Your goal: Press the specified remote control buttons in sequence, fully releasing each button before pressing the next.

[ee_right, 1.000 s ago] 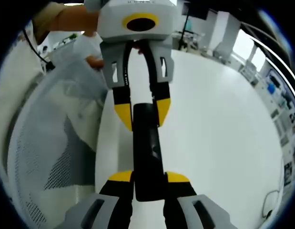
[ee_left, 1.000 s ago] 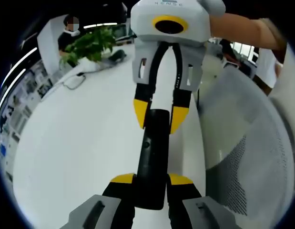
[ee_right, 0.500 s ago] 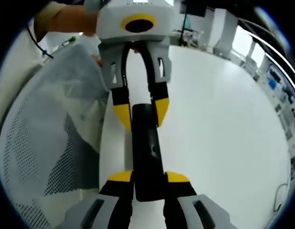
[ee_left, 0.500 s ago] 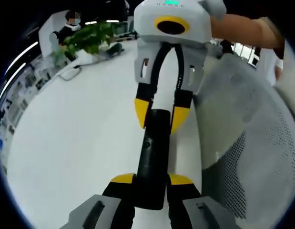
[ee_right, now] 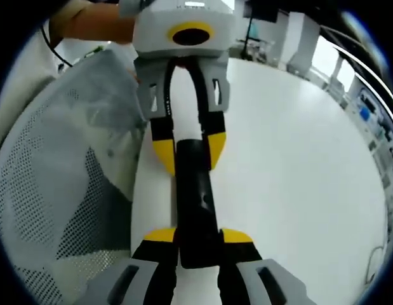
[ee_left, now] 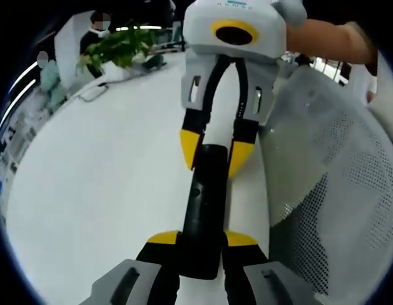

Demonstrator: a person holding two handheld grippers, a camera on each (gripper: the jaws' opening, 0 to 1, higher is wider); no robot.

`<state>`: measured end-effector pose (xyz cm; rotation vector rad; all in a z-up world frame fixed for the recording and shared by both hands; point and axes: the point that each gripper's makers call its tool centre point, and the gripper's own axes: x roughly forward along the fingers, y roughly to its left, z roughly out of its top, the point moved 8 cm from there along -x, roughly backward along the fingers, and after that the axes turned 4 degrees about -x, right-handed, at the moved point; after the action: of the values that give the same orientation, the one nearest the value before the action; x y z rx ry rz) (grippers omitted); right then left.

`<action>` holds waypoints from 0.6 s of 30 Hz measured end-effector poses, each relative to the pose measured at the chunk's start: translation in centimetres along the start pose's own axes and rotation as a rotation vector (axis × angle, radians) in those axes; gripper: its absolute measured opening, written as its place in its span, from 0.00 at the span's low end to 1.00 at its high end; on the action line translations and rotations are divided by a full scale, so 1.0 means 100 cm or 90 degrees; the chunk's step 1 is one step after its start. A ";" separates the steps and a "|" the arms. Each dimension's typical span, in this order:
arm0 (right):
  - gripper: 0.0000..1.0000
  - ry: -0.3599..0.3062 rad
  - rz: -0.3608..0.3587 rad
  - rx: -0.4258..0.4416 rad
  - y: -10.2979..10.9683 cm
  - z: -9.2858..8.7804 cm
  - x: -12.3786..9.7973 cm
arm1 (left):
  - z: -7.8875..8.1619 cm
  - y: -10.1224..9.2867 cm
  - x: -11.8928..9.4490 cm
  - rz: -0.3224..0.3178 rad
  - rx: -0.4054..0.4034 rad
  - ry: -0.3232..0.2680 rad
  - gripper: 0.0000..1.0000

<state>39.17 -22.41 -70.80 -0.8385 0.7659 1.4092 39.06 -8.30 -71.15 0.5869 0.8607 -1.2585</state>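
Observation:
A long black remote control [ee_left: 206, 203] hangs above the white table [ee_left: 101, 190], held at both ends. In the left gripper view my left gripper [ee_left: 201, 244] is shut on its near end, yellow tips on either side. My right gripper [ee_left: 214, 152] comes down from the top of that view and is shut on the far end. The right gripper view mirrors this: my right gripper [ee_right: 199, 244] clamps the near end of the remote [ee_right: 195, 203] and my left gripper [ee_right: 188, 152] clamps the far end. The remote's buttons are too dark to make out.
A white mesh chair back [ee_left: 336, 190] stands close beside the table edge, also the chair back [ee_right: 56, 190] in the right gripper view. A potted plant [ee_left: 120, 51], a cable and a seated person [ee_left: 94, 35] are at the table's far end. A person's arm [ee_left: 323, 38] holds the right gripper.
Both views have shifted slightly, with the chair back looming larger. The two grippers and the remote keep the same hold and relation.

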 end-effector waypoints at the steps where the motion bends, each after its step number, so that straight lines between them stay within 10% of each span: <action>1: 0.21 0.000 0.001 -0.001 0.001 0.000 0.000 | -0.001 0.000 0.001 0.000 0.000 0.001 0.24; 18: 0.21 0.015 0.004 -0.018 0.002 -0.005 0.005 | -0.004 -0.002 0.003 0.008 0.024 -0.016 0.24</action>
<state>39.02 -22.58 -71.53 -0.8763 0.7685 1.4216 38.80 -8.20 -71.62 0.6044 0.8120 -1.2710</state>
